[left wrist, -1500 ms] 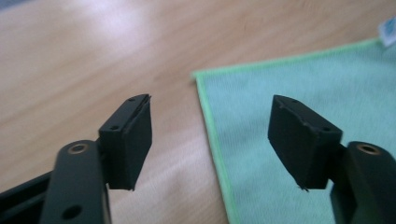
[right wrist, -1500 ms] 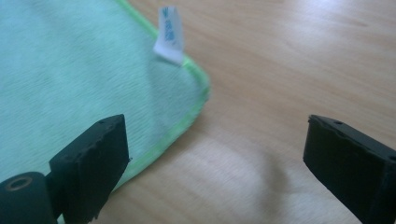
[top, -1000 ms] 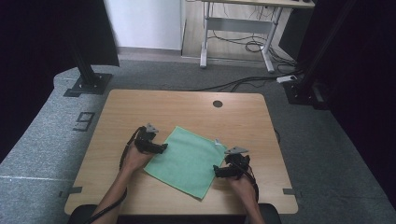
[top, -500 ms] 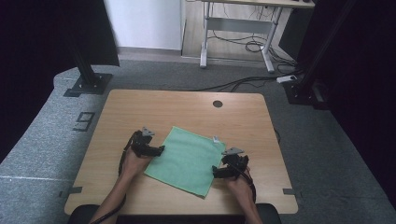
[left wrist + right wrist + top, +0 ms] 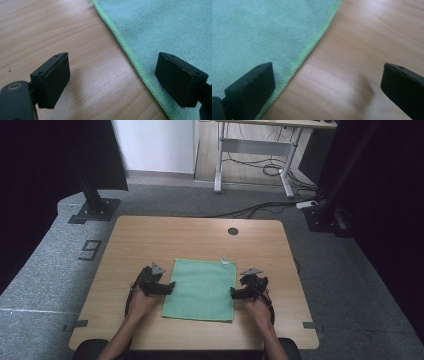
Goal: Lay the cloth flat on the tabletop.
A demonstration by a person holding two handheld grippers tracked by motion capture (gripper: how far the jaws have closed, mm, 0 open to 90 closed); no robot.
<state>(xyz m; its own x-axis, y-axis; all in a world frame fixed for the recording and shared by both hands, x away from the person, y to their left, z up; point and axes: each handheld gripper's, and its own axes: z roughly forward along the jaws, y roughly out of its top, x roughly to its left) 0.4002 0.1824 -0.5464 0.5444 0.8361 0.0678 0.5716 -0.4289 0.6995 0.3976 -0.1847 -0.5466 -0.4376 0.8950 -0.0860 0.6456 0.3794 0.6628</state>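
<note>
The wooden table (image 5: 150,240) lies bare across its far half — nothing there but a dark round hole (image 5: 233,231) near the far edge — so a gripper could pass anywhere beyond the green cloth (image 5: 202,287). The cloth lies flat in the near middle, with a strip of bare wood on each side. The left gripper (image 5: 170,285) and the right gripper (image 5: 234,293) — jaws spread wide, nothing between them but the cloth's edges — take up those strips.
</note>
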